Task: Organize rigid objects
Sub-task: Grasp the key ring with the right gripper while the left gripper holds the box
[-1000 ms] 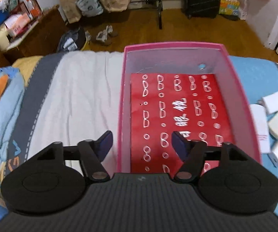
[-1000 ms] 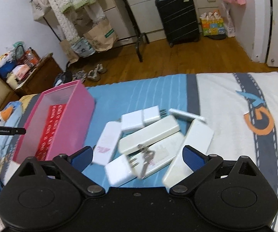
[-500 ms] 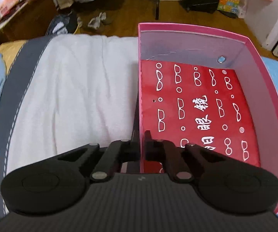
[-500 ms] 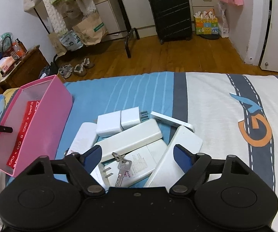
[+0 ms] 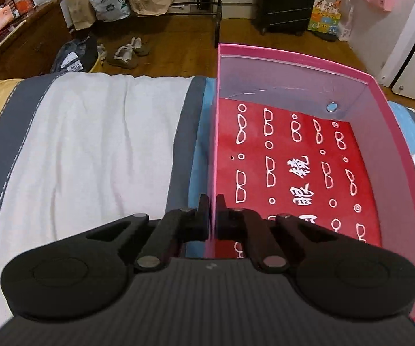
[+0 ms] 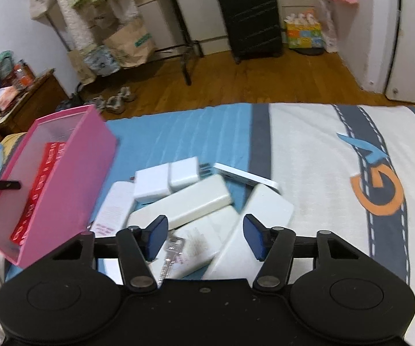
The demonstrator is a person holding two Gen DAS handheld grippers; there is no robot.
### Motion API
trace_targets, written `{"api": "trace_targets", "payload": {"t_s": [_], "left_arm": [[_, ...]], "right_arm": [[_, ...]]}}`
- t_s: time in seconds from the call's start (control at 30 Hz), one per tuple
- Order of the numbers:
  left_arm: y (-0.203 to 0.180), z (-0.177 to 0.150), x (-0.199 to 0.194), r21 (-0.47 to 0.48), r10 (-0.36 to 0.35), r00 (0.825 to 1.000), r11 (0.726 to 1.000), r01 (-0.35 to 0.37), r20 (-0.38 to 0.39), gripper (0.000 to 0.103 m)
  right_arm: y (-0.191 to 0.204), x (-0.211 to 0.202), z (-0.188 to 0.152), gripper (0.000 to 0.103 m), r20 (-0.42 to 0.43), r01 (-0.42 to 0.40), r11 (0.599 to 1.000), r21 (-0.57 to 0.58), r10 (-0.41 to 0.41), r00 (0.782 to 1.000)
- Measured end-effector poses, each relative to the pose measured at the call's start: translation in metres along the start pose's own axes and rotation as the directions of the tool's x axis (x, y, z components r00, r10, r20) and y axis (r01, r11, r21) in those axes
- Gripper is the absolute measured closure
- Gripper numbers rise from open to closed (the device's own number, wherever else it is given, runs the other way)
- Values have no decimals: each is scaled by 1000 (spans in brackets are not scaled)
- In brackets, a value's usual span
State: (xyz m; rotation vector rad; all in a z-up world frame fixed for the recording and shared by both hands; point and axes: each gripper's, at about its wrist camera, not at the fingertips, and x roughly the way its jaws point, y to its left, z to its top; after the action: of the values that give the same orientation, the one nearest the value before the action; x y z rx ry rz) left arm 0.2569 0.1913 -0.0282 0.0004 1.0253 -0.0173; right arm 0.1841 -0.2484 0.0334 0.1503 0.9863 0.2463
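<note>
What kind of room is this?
Most likely a bedroom: things are spread on a bed with a printed cover, clothes hang on a rack by the wall, and a black suitcase stands on the wooden floor.

Left gripper (image 5: 212,210): matte black, ribbed body, a round disc at 4 and 8 o'clock, silver pivot screws on the linkage arms.
Right gripper (image 6: 204,235): black smooth body, the same discs and silver screws.
Right fingertips (image 6: 157,236): dark blue pads.
</note>
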Motion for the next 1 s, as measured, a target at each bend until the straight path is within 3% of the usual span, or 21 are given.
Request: {"api": "trace_targets", "payload": {"t_s": [0.07,0.17,0.27,0.37,0.5,0.6,0.77,0.87,1.0], "left_arm": [[2,1,2,-22,5,1000,1000,-5,-4,100],[11,1,3,-63,-14,1000,998,14,-5,100],[10,0,3,-71,-9,1000,997,9,0,100],[6,0,2,-86,1,1000,996,-2,-14,100],[1,1,1,-91,26,999,995,-29,-31,99],[11,2,3,-144,-2,999,990,-2,-32,99],[21,-2,4,-160,-55,998,986,51,-17,98],[23,-4,5,-157,-71,997,985,70,-5,98],[27,-6,7,-179,-90,996,980,90,6,97]], "right_arm": [[18,-2,1,46,-3,-36,995,-95,36,999],[55,-1,5,46,-18,-120,953,-278,120,993],[94,11,11,46,-70,-192,862,-468,181,981],[130,36,15,46,-155,-243,752,-613,186,970],[162,69,18,46,-282,-333,614,-716,181,942],[178,95,17,48,-362,-396,521,-756,171,916],[183,140,16,58,-419,-409,481,-775,92,903],[184,153,13,59,-425,-405,444,-800,58,903],[188,163,16,56,-496,-454,456,-766,30,868]]}}
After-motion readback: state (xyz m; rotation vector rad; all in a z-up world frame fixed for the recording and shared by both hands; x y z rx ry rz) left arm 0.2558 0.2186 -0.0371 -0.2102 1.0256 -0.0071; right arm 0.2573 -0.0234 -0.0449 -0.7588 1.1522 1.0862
